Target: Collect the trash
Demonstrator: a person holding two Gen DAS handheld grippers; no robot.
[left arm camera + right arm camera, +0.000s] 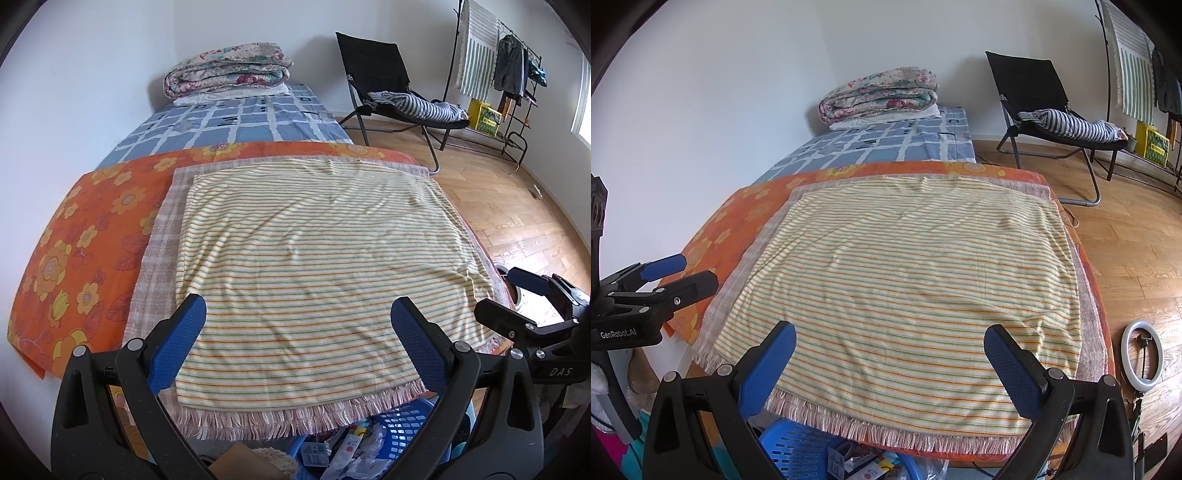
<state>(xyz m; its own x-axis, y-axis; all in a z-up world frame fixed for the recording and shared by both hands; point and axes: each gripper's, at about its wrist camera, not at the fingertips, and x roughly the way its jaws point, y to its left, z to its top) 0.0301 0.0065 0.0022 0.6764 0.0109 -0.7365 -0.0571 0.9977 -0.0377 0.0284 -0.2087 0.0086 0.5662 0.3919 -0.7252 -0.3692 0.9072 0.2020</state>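
My left gripper (299,345): jaws spread wide, holding nothing, above the near fringe of the striped cloth (317,258).
My right gripper (890,373): also spread and empty, over the same cloth's near edge.
Trash: crumpled wrappers (351,450) sit in the blue basket (402,424) below the cloth's fringe.
Risk: I judge my fingers could snag the fringe when dipping down and drag the cloth off the bed.
Risk: light, crinkly wrappers may slip from my pads.
Textures: soft ribbed stripes, frayed tassels, slotted hard plastic basket, ribbed blue finger pads (768,369).
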